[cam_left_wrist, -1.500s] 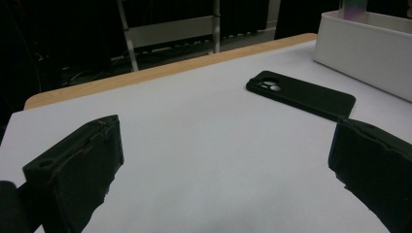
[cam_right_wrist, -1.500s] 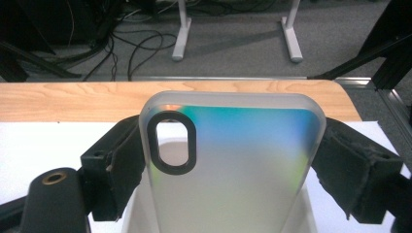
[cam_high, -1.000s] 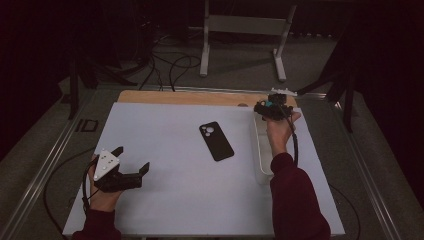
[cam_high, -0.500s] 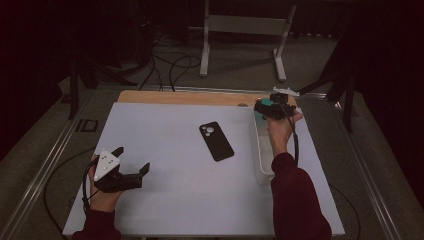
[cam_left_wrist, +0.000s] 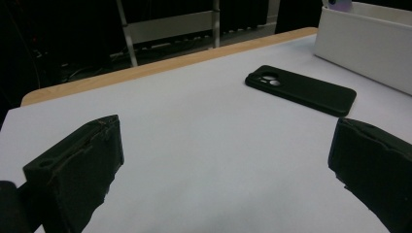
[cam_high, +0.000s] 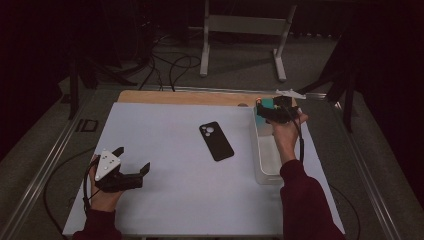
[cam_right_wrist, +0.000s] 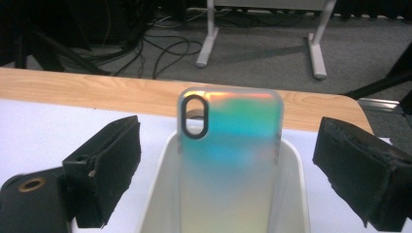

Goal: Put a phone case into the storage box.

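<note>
- Right gripper (cam_right_wrist: 226, 170): its fingers (cam_right_wrist: 104, 165) stand spread wide, having just finished opening; neither pad touches anything.
- Iridescent phone case (cam_right_wrist: 228, 160): stands between the right fingers with a gap on each side, upright, its lower end inside the white tray (cam_right_wrist: 296, 184). Camera cut-out sits at the top, on the side of the left-hand finger in the right gripper view. Colours run orange at the top through teal to pale yellow.
- In the high view the right gripper (cam_high: 272, 111) sits above the tray's (cam_high: 267, 172) far end; a patch of the teal case (cam_high: 265, 103) shows just beyond the fingers.
- Left gripper (cam_left_wrist: 228, 194): fingers (cam_left_wrist: 77, 170) spread wide, nothing between them but bare white counter (cam_left_wrist: 184, 145). In the high view it (cam_high: 137, 167) hangs low over the counter's near left part.
- Black phone (cam_left_wrist: 300, 90): flat, camera side up, ahead of the left fingers and off toward the right-hand one, well apart from them. The tray wall lies just beyond it.
</note>
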Demonstrator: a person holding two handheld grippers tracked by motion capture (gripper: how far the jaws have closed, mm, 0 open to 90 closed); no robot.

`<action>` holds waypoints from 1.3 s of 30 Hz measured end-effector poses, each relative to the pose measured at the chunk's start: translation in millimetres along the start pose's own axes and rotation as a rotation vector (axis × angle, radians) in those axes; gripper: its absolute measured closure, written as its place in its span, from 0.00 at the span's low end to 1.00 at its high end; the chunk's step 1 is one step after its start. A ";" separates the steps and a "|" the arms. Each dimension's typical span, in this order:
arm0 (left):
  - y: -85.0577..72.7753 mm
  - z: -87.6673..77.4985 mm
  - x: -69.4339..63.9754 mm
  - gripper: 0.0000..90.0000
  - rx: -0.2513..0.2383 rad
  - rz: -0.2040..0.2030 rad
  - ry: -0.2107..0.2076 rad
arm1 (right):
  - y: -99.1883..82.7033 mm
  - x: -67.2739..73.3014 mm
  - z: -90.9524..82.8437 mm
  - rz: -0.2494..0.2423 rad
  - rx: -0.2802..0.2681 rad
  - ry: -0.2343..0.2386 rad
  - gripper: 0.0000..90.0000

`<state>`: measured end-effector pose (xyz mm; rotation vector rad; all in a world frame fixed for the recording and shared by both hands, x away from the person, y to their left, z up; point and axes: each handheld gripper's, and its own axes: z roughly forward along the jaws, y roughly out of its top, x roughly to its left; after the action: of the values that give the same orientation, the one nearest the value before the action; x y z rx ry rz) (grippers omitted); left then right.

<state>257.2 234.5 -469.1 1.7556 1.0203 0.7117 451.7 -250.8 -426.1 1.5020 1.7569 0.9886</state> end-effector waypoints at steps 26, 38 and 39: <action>0.4 7.8 -5.8 0.00 0.028 0.018 -0.016 | -26.9 19.2 -67.5 -0.131 -0.071 0.231 0.11; 1.8 10.2 -6.8 0.00 0.047 0.014 -0.014 | -51.9 28.5 -99.4 -0.146 -0.121 0.269 0.10; 1.8 10.2 -6.8 0.00 0.047 0.014 -0.014 | -56.2 30.0 -102.8 -0.153 -0.124 0.267 0.09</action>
<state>262.8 223.8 -471.5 1.8077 1.0236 0.6875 331.4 -240.5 -418.9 1.1833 1.9226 1.2382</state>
